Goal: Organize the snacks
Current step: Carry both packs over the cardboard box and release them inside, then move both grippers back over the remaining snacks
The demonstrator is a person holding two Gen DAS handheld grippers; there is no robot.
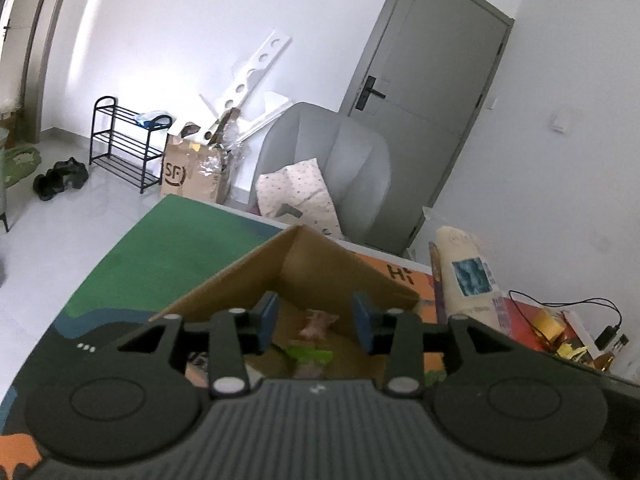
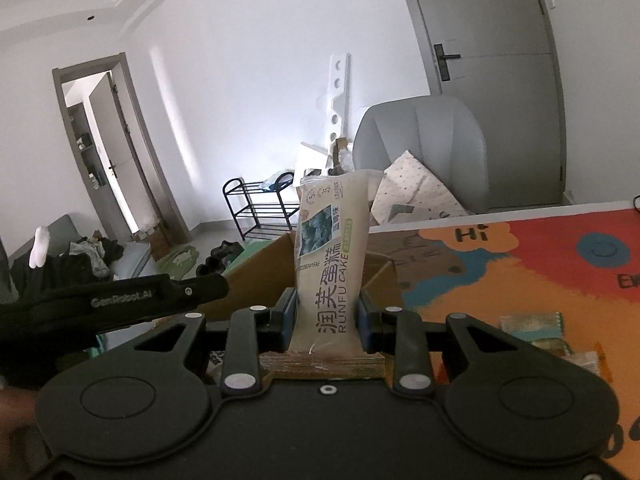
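Between right fingers: cake packet [image 2: 332, 256], cream wrapper, "RUNFU CAKE" print, blue picture panel; stands upright, top end well above the fingertips.
Right gripper [image 2: 327, 312]: pinching the packet's lower part, blue pads pressed on both sides.
Ahead of right gripper: cardboard box [image 2: 260, 280], open top, just behind and below the packet; packet is above the box's near rim, not inside.
Left of right gripper: left gripper body [image 2: 120, 300] seen side-on, near the box.
Right of right gripper: table mat [image 2: 520, 272], orange and red, "Hi" print; a few flat snack packs [image 2: 532, 328] lie on it, blurred.
Left gripper [image 1: 316, 320]: fingers spread, nothing between the pads.
Ahead of and below left gripper: same box [image 1: 320, 264], far corner pointing away; inside it a pink-wrapped snack [image 1: 318, 322] and a green-wrapped snack [image 1: 310, 354], both blurred.
Right of left gripper: the held cake packet [image 1: 468, 276] appears at the box's right side, tilted.
Far ahead: grey armchair [image 1: 332, 152] with a spotted cushion [image 1: 298, 192], grey door [image 1: 432, 92], black shoe rack [image 1: 120, 144].
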